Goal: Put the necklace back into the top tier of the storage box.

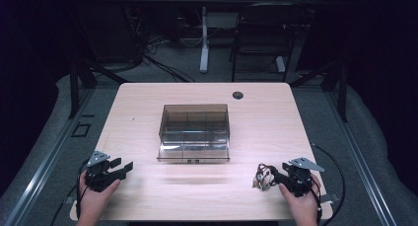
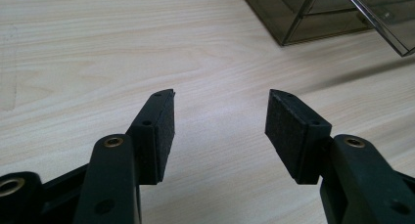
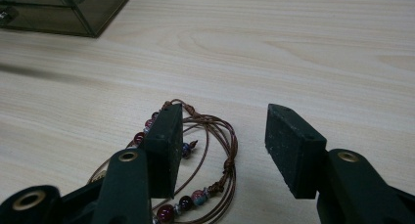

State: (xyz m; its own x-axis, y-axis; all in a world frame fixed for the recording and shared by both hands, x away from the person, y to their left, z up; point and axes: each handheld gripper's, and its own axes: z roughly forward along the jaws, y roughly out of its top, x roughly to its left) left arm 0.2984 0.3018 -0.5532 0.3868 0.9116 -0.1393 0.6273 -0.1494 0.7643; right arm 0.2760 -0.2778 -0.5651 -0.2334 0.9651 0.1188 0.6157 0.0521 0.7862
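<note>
A smoky clear plastic box with inner compartments sits mid-table, its front flap hinged down. A beaded cord bracelet lies on the wood near the front right; in the right gripper view the bracelet rests on the table under and between the jaws. My right gripper is open over it, pads apart and not pressing on the cord. My left gripper is open at the front left over bare wood, and the left gripper view shows its gap empty.
The table has a round cable hole at its far edge. Beyond it stand a dark chair and a white desk leg. The box corner shows ahead-right of the left jaws.
</note>
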